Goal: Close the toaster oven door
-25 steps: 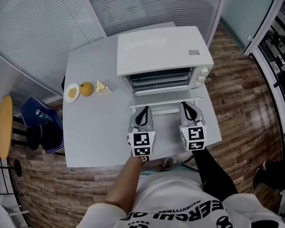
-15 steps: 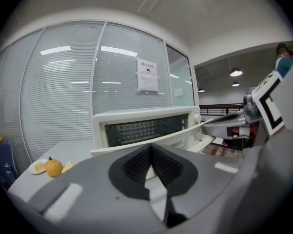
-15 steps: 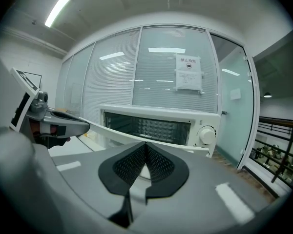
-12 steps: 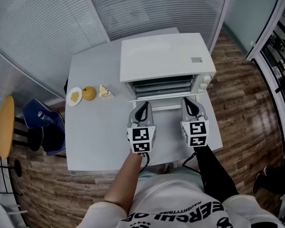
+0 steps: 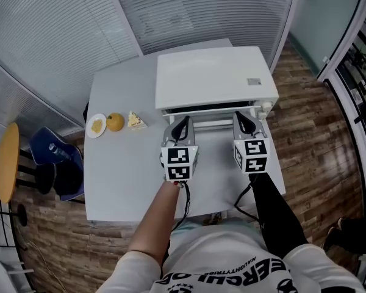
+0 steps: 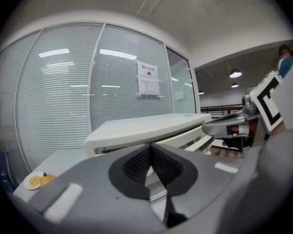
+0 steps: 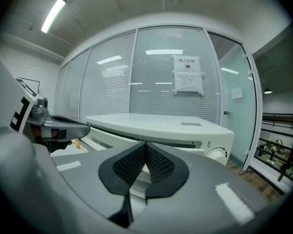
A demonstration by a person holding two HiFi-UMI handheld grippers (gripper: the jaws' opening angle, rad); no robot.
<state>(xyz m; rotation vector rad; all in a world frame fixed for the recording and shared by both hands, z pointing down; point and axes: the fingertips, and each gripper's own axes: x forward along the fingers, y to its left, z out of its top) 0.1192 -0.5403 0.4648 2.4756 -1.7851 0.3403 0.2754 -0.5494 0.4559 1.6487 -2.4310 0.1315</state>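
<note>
The way ahead of the left gripper [image 5: 182,123] and right gripper [image 5: 241,118] is blocked by the toaster oven [image 5: 213,78] (door [image 5: 210,126] partly raised). Bare table [image 5: 210,157] is left between them; food [image 5: 114,121] is set well left.

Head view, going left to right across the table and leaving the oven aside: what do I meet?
In order: small plate → orange → cake slice → left gripper → right gripper.

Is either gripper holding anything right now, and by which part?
Nothing is held. The left gripper and right gripper are shut and empty, tips by the toaster oven door.
</note>
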